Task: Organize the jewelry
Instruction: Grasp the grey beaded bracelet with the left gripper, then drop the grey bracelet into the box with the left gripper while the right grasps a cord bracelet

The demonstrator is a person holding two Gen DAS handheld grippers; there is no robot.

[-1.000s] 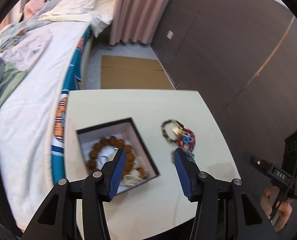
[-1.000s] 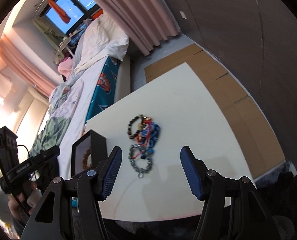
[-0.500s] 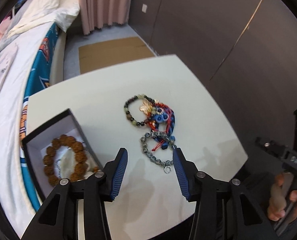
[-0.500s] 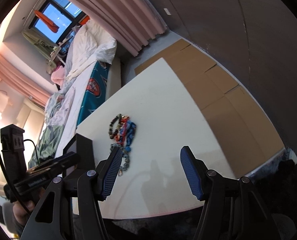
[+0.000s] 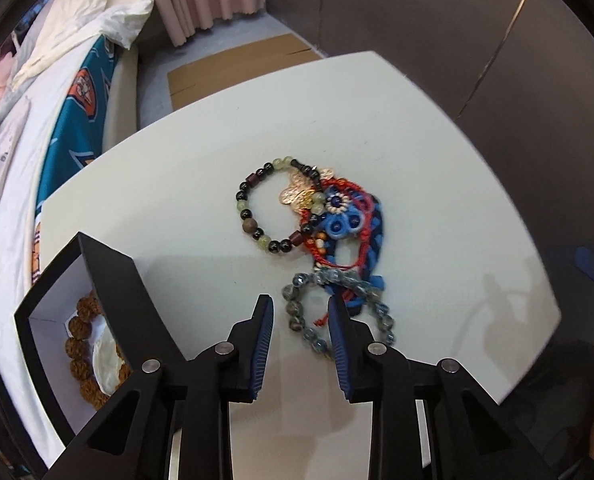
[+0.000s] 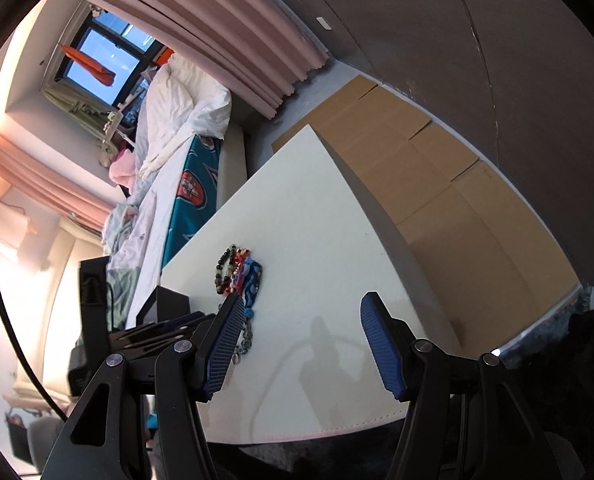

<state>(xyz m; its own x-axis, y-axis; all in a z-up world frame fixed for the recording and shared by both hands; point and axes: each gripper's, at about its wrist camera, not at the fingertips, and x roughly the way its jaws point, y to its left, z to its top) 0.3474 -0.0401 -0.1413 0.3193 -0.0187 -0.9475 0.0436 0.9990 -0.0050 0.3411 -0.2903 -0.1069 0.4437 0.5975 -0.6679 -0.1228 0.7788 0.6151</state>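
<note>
**Left gripper closing in on the bracelet pile**

Left gripper (image 5: 300, 322) points steeply down over the white table (image 5: 201, 152), jaws closing around the grey-blue bead bracelet (image 5: 297, 304), pads not touching it yet. It lies on the pile beside the black box (image 5: 109, 280). Right gripper (image 6: 301, 336) hangs lower-angled, jaws apart, holding nothing.

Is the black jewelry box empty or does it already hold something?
Not empty: the black jewelry box holds a brown bead bracelet on its white lining.
</note>
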